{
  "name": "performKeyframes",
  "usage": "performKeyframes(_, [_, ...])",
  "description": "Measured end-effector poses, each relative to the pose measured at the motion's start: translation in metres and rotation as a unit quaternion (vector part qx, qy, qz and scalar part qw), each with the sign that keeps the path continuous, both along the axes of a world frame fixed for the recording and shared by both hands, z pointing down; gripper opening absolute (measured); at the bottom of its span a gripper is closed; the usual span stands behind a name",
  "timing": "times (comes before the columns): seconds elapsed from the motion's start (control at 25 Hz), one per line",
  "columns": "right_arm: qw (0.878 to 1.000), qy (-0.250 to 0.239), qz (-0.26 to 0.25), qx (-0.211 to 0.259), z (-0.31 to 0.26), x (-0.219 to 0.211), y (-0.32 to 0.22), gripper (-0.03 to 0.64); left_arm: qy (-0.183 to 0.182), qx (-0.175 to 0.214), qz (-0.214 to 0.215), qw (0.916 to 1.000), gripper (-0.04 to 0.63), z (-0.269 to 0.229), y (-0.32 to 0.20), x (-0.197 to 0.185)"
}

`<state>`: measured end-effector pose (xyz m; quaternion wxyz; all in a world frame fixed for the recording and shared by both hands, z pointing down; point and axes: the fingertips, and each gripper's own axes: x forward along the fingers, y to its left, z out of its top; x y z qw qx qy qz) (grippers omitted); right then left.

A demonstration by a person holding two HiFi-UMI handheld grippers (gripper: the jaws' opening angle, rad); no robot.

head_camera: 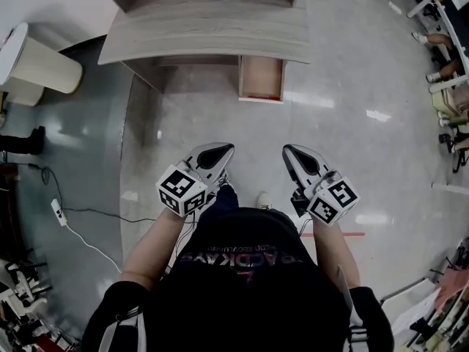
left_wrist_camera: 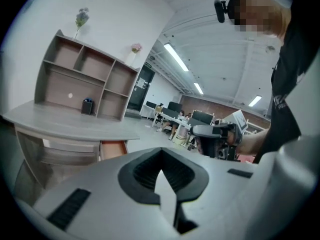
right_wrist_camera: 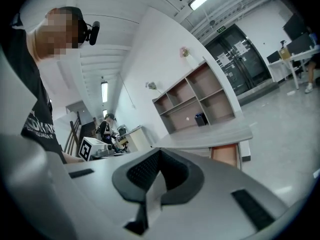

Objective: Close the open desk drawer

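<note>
The grey wooden desk stands ahead of me. Its drawer is pulled out under the right end, its orange-brown inside showing. The same drawer appears in the left gripper view and again as the drawer in the right gripper view. My left gripper and right gripper hang side by side over the floor, well short of the desk. Both are shut with nothing between their jaws. The left gripper and the right gripper show closed jaws in their own views.
A shelf unit with a small dark box stands on the desk. A round white table is at the far left, a cable with a power strip lies on the floor, and red tape marks the floor by my right.
</note>
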<state>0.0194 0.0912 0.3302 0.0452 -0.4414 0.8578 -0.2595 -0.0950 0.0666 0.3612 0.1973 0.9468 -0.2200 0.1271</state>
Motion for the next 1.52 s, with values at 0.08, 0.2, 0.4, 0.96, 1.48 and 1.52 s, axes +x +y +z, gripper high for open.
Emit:
performKeyframes(0.08, [1.000, 0.003, 0.018, 0.000, 0.000, -0.004, -0.014, 0.009, -0.005, 0.007, 0.014, 0.9999, 0.002, 0.003, -0.016, -0.005])
performKeyframes(0.2, [0.999, 0.015, 0.038, 0.000, 0.000, -0.009, -0.031, 0.009, 0.000, 0.006, 0.024, 0.9997, 0.003, 0.005, -0.040, -0.014])
performKeyframes(0.4, [0.996, 0.035, 0.078, -0.005, 0.004, -0.007, -0.046, 0.009, -0.005, 0.000, 0.036, 0.9993, 0.003, 0.021, -0.064, -0.024])
performKeyframes(0.96, [0.991, 0.077, 0.106, -0.040, 0.042, 0.025, -0.073, 0.009, -0.027, 0.019, 0.015, 0.9993, 0.002, 0.046, -0.095, -0.017])
performKeyframes(1.48, [0.988, 0.136, 0.013, -0.071, 0.116, 0.073, -0.116, 0.019, -0.113, 0.052, -0.070, 0.9898, 0.003, 0.111, -0.119, 0.009])
performKeyframes(1.52, [0.988, 0.138, 0.007, -0.075, 0.124, 0.078, -0.120, 0.030, -0.119, 0.052, -0.077, 0.9886, 0.003, 0.117, -0.121, 0.011])
